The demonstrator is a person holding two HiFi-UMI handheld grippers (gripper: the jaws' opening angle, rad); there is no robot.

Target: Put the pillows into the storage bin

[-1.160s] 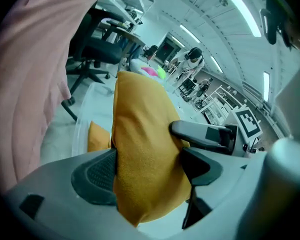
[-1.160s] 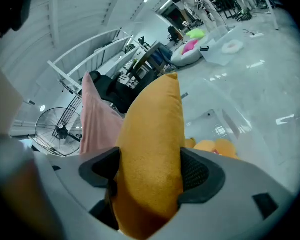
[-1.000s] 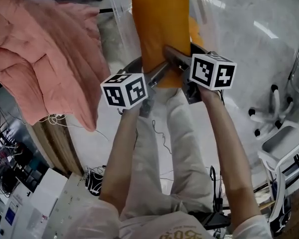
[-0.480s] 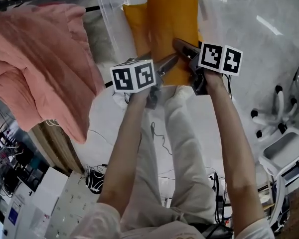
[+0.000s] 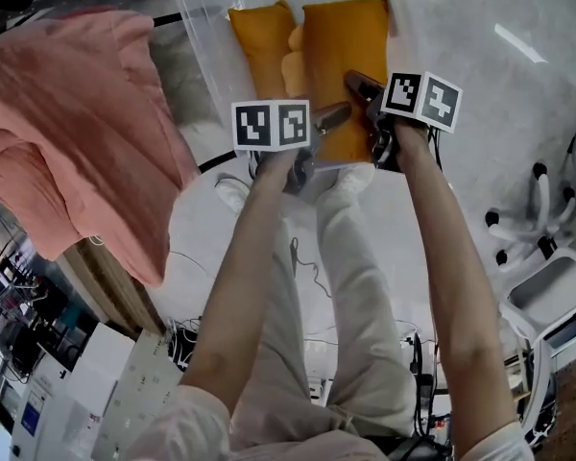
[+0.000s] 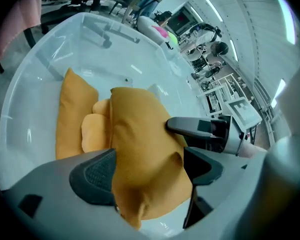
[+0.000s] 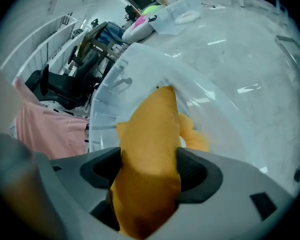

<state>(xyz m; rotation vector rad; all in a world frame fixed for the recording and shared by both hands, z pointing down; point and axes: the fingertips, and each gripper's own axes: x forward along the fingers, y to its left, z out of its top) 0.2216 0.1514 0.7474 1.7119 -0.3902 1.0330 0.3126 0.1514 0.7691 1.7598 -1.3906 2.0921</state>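
Pillow [image 5: 346,46] fills right tongs [image 7: 150,168] and widening left tongs [image 6: 150,173].

Bin [image 5: 211,65] part-filled — pink blanket [image 5: 67,133] left

Bin [image 5: 204,41] runs off the top edge, pink blanket [image 5: 67,133] off the left. The held pillow [image 5: 344,60] covers most of the paler pillow [image 5: 294,65] behind it.
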